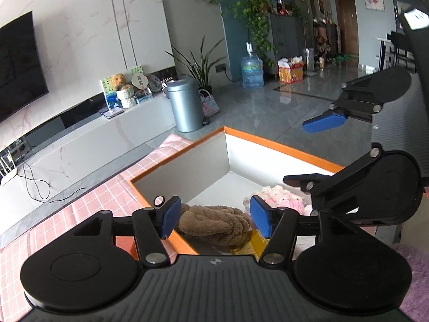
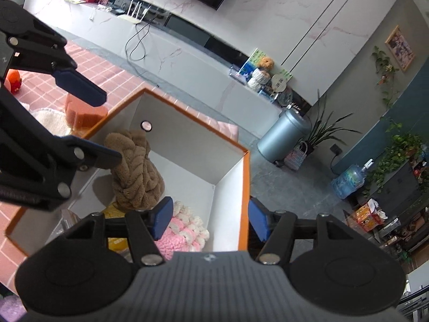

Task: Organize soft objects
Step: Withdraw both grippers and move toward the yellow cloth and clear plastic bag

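The left gripper (image 1: 213, 218) is spread wide, its pads either side of the brown braided plush (image 1: 214, 226) without visibly pinching it. The plush sits inside the orange-rimmed box (image 2: 245, 187), near the wall, beside the pink-and-white knitted item (image 2: 182, 230). The right gripper (image 2: 209, 218) is also released, straddling the box's rim. Recommended procedure: withdraw the left gripper straight upward, keeping the pads clear of the plush, so the fabric does not snag and lift out.

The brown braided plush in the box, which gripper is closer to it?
Left. The left gripper brackets the brown braided plush; the right gripper straddles the box wall, beside it.
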A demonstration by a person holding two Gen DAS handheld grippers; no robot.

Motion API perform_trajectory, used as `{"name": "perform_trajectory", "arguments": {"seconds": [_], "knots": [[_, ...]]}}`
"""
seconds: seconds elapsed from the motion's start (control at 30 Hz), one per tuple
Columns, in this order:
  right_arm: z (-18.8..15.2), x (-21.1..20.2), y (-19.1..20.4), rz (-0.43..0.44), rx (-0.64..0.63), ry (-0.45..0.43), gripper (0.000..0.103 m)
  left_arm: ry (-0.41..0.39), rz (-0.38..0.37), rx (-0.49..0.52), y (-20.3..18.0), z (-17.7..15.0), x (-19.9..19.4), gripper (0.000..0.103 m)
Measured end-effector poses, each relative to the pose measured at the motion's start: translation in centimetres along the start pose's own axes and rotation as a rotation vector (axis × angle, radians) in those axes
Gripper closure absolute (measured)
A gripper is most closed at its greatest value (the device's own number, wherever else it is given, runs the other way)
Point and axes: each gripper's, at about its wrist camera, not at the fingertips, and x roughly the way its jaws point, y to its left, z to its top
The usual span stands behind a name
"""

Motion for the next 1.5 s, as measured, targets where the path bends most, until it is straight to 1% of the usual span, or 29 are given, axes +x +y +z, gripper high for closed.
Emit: {"name": "perform_trajectory", "arguments": {"seconds": [0.07, 0.1, 0.13, 0.27, 0.37, 0.5, 0.67, 0.83, 0.9, 1.07, 1.13, 1.23, 1.27, 1.33, 1.47, 1.5], "knots": [[-0.2, -1.3, 0.2, -0.022, 0.021, -0.02, 0.04, -0.028, 0.012, -0.019, 0.1, -0.1, -1.1, 0.032], [-0.4, -2.0, 0.2, -0.031, 0.038, -0.032, 0.037, -0.042, 0.022, -0.027, 0.1, -0.2, -1.7, 0.031], [-0.4, -2.6, 0.2, -0.036, 0.059, -0.044, 0.03, -0.055, 0.028, -0.034, 0.1, -0.4, -2.2, 0.031], [-0.7, -4.9, 0.5, -0.036, 0.141, -0.105, 0.03, -0.085, 0.039, -0.083, 0.5, -1.1, -4.3, 0.031], [-0.8, -6.5, 1.5, -0.027, 0.179, -0.147, 0.03, -0.119, 0.069, -0.101, 0.7, -1.8, -6.0, 0.031], [-0.7, -8.5, 3.4, -0.024, 0.236, -0.204, 0.03, -0.126, 0.089, -0.143, 1.7, -3.2, -7.8, 0.031], [-0.7, -9.9, 6.5, -0.018, 0.326, -0.252, 0.03, -0.125, 0.121, -0.242, 3.7, -5.1, -9.6, 0.031], [-0.7, -11.0, 10.6, -0.047, 0.348, -0.316, 0.03, -0.107, 0.16, -0.291, 5.5, -7.1, -10.9, 0.031], [-0.6, -11.3, 11.9, -0.041, 0.368, -0.331, 0.03, -0.097, 0.172, -0.299, 6.0, -8.1, -11.2, 0.032], [-0.5, -11.5, 14.8, 0.027, 0.434, -0.335, 0.03, -0.073, 0.213, -0.351, 7.3, -10.8, -12.1, 0.035], [-0.4, -11.5, 16.1, 0.033, 0.423, -0.338, 0.03, -0.074, 0.218, -0.389, 7.9, -11.9, -12.4, 0.041], [-0.4, -11.5, 18.2, 0.041, 0.39, -0.349, 0.03, -0.074, 0.25, -0.425, 8.7, -13.7, -12.8, 0.044], [-0.4, -11.4, 18.9, 0.046, 0.389, -0.349, 0.03, -0.068, 0.249, -0.43, 9.1, -14.1, -12.8, 0.045], [-0.3, -11.0, 19.7, 0.06, 0.393, -0.345, 0.03, -0.041, 0.241, -0.463, 9.9, -15.3, -13.0, 0.049], [-0.3, -10.2, 21.4, 0.084, 0.358, -0.321, 0.03, -0.02, 0.246, -0.523, 11.1, -17.4, -13.2, 0.051], [-0.4, -10.0, 21.8, 0.094, 0.353, -0.318, 0.03, -0.017, 0.245, -0.529, 11.4, -17.8, -13.1, 0.053]]}}
